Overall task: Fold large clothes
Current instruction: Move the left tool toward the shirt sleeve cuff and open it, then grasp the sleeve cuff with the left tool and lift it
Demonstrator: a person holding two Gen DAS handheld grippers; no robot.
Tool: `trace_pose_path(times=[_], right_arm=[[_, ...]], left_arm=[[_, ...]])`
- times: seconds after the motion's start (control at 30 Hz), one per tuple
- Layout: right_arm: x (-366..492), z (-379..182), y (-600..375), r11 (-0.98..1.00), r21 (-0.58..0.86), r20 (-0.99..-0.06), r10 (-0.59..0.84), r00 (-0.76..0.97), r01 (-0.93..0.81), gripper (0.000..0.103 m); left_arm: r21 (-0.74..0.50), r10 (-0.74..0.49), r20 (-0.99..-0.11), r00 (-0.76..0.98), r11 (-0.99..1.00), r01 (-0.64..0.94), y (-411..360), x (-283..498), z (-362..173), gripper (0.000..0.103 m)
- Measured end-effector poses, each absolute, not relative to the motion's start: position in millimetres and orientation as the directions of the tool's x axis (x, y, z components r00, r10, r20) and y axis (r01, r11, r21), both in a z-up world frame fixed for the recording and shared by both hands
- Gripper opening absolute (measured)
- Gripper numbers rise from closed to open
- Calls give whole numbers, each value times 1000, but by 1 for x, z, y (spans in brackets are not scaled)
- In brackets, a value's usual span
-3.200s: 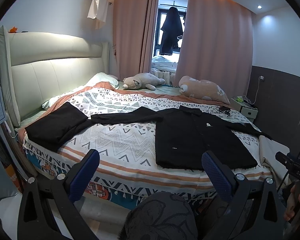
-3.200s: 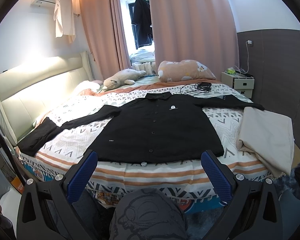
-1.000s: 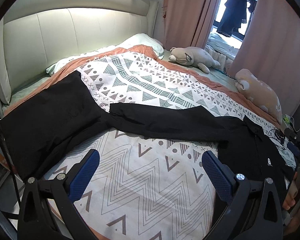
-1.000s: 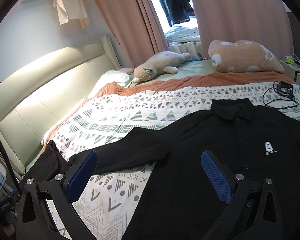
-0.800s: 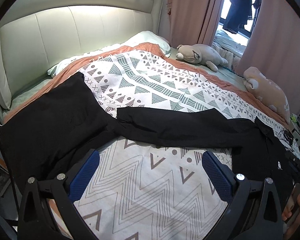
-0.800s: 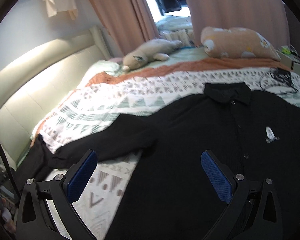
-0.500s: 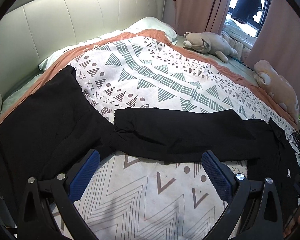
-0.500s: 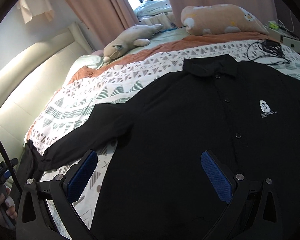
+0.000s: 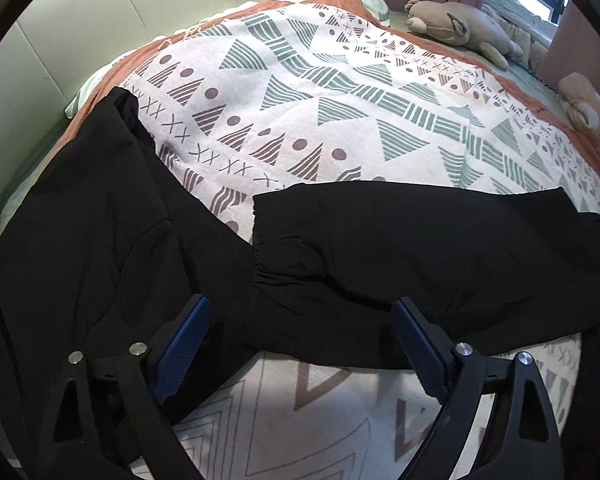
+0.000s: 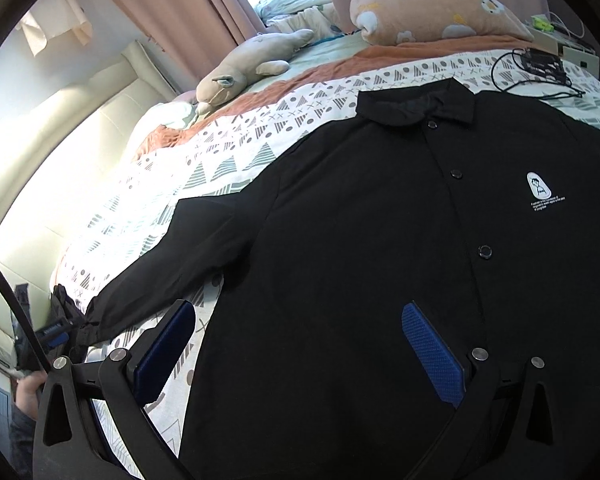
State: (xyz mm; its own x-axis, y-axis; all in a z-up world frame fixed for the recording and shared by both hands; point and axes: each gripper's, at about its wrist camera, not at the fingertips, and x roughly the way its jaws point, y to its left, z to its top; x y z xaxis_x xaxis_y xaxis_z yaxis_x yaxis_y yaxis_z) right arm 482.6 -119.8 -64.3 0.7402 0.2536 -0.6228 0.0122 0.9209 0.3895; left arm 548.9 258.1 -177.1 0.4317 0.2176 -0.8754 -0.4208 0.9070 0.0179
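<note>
Patterned bedspread (image 9: 340, 92) carries the black shirt (image 10: 380, 240) flat; left hand-held gripper (image 9: 300, 344) hovers released over its sleeve cuff (image 9: 276, 248), right hand-held gripper (image 10: 300, 348) released apparently over the hem, so grasping comes next.

Both wrist cameras look down steeply, close over the bed (image 9: 340, 80). The left view faces the headboard (image 9: 80, 40) across the black shirt's (image 10: 380, 240) sleeve (image 9: 420, 248); the right view faces the shirt's body. Both share that sleeve and the grey plush (image 10: 244, 70).
</note>
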Motion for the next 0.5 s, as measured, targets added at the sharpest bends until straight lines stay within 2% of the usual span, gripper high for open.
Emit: trace_pose_path(times=[0.03, 0.07, 0.37, 0.4, 0.47, 0.5], right_arm=[[484, -65, -121, 920, 393, -625, 255, 738, 14, 103], [484, -66, -121, 919, 393, -629, 255, 735, 17, 103], [487, -70, -120, 921, 389, -640, 251, 726, 24, 103], [488, -71, -120, 922, 387, -641, 250, 725, 25, 103], [488, -72, -120, 923, 383, -643, 246, 725, 27, 103], [488, -72, -121, 924, 380, -644, 242, 726, 29, 103]], left_arm=[[40, 237, -876, 420, 904, -426, 259, 550, -180, 81], [54, 243, -881, 407, 904, -424, 260, 552, -184, 80], [142, 267, -908, 323, 921, -362, 254, 563, -210, 79], [145, 272, -906, 326, 920, -365, 255, 563, -210, 76], [162, 287, -902, 323, 918, -361, 255, 565, -208, 57], [178, 297, -900, 320, 919, -351, 253, 565, -207, 52]])
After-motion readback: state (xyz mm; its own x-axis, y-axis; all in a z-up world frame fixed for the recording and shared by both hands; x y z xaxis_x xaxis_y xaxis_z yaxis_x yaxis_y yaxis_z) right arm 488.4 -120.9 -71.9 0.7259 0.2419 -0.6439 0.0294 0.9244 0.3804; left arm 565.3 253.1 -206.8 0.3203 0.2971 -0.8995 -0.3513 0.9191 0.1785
